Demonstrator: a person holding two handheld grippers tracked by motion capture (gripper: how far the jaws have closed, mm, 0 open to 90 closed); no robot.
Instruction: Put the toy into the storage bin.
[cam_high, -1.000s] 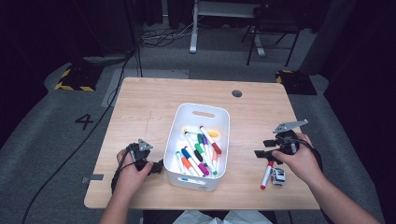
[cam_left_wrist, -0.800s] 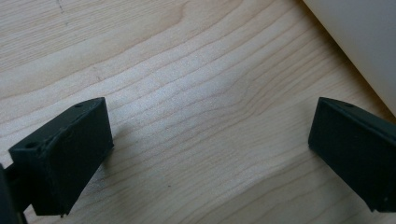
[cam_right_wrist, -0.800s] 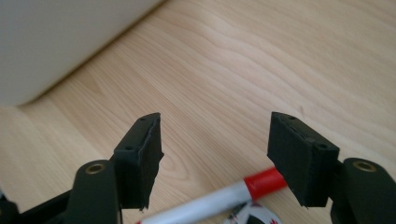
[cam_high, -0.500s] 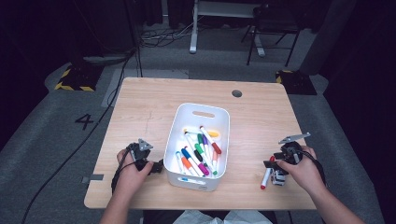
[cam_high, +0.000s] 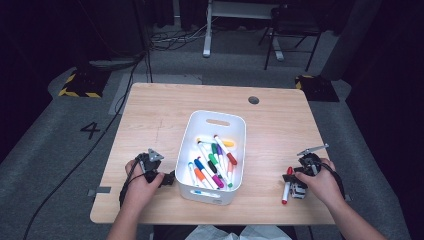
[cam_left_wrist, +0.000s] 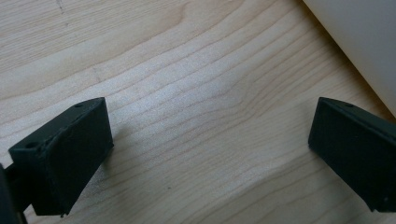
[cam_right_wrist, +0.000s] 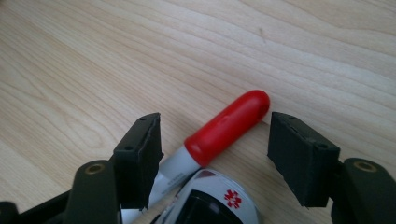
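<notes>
Red cap first: marker (cam_high: 286, 186) lying flat on the worktop (cam_high: 280, 125) at the near right, well apart from the white bin (cam_high: 213, 156). From the high view, right hand-held gripper (cam_high: 292, 182) down low over that marker, hand wrapped around the body, grey plate tipped up behind. Bin in the middle of the worktop, loaded with a jumble of markers (cam_high: 212, 162), red, green, blue, orange, purple among them. Looks like a sorting job, with this stray the next to go in. Left hand-held gripper (cam_high: 167, 178) parked just beside the bin's near left corner, probably waiting there to steady the bin or simply out of the way.

Over to the left gripper view: left hand-held gripper (cam_left_wrist: 208, 154) with jaws spread wide, nothing between them but bare wood grain, pale bin wall (cam_left_wrist: 359, 42) cutting across the upper right corner. Idle, by the look of it.

Now the right gripper view: right hand-held gripper (cam_right_wrist: 215, 154) with jaws apart, straddling the marker (cam_right_wrist: 228, 127), red cap poking out between them, white barrel running back underneath. Not yet clamped; gaps visible on both sides of the cap. Low, square approach, likely so the squeeze lands across the barrel and not on the rounded tip.
</notes>
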